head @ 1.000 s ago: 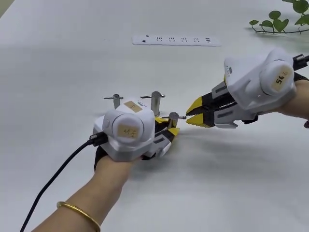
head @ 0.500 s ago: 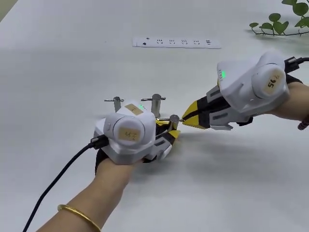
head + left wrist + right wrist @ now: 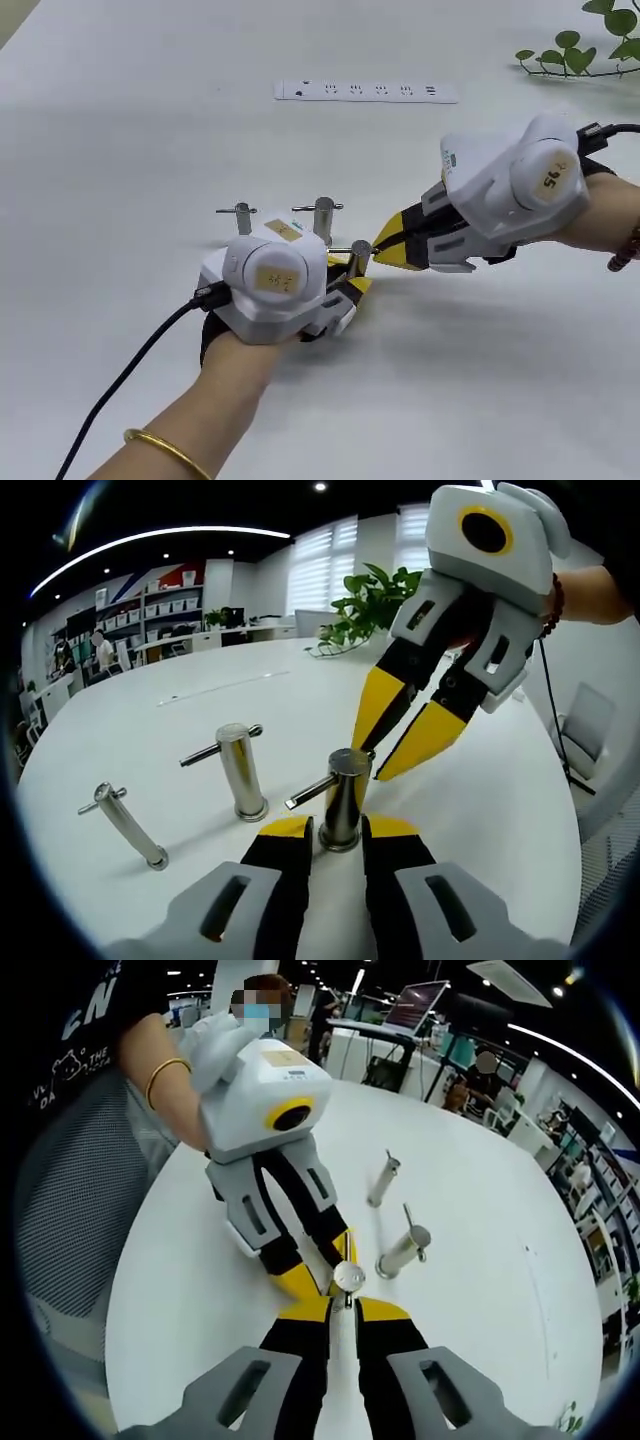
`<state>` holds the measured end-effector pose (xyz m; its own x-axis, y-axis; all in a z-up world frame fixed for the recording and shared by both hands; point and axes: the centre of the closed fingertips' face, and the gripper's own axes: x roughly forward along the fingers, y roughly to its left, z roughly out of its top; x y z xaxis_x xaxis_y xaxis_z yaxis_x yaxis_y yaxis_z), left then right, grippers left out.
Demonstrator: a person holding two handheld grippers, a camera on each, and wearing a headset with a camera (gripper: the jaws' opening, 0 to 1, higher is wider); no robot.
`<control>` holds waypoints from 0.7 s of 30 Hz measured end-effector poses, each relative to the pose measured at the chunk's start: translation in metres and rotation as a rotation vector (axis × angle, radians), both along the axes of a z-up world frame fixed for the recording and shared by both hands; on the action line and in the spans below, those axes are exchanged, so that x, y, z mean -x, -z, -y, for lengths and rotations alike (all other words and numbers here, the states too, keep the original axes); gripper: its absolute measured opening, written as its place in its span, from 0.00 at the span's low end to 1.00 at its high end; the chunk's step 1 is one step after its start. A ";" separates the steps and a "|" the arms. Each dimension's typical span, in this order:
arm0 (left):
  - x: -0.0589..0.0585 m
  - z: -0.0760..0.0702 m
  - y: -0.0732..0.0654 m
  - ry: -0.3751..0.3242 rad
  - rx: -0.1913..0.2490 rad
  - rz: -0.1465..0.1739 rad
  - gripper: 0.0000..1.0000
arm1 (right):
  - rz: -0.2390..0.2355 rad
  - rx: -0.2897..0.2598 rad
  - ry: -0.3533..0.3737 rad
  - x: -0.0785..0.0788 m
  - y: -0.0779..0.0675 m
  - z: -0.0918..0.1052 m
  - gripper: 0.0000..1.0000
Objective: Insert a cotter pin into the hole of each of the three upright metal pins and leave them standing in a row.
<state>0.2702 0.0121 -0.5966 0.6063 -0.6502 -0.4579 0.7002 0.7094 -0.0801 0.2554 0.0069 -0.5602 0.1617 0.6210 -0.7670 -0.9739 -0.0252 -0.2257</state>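
**Tongs on the last pin from both sides**

Down low, the left tongs (image 3: 340,832): drawn in narrow on the foot of the near metal pin (image 3: 345,785), clamping it upright against the surface (image 3: 480,810). Reads as a brace against tipping during the work up top.

Up high, the right tongs (image 3: 345,1305): nearly closed, tips right at the pin's head, on the end of the cotter pin (image 3: 308,793) threaded through the hole. Hard to tell whether pinching that end or merely nudging it. Coming in level with the hole and in line with the cotter pin, a sensible line for driving or drawing it straight through without bending.

Sticks out well on the side away from the right tongs, that cotter pin, so probably not fully seated.

Behind, the middle pin (image 3: 240,770) and the far pin (image 3: 128,827): both upright, both already cross-pinned near the top, in a row with the near one.

Judged two done, the third almost there. Calls for a gentle, straight move next. Some risk of knocking the near pin into its neighbour on any slip of the brace.
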 end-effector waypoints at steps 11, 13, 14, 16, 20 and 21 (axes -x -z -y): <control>0.007 -0.017 -0.013 0.019 -0.018 0.021 0.36 | -0.070 -0.042 0.060 0.000 -0.003 -0.011 0.19; 0.008 -0.020 -0.016 0.016 -0.009 0.011 0.37 | -0.078 -0.041 0.076 -0.003 -0.003 -0.013 0.18; 0.008 -0.021 -0.017 0.012 -0.004 0.010 0.38 | -0.082 -0.045 0.082 -0.003 -0.003 -0.015 0.18; 0.009 -0.024 -0.020 0.008 0.002 0.012 0.40 | -0.098 -0.050 0.098 -0.004 -0.002 -0.017 0.18; 0.010 -0.028 -0.026 0.001 0.013 0.014 0.43 | -0.133 -0.057 0.141 -0.006 0.000 -0.021 0.17; 0.011 -0.029 -0.028 -0.003 0.020 0.012 0.44 | -0.140 -0.053 0.148 -0.007 0.001 -0.021 0.16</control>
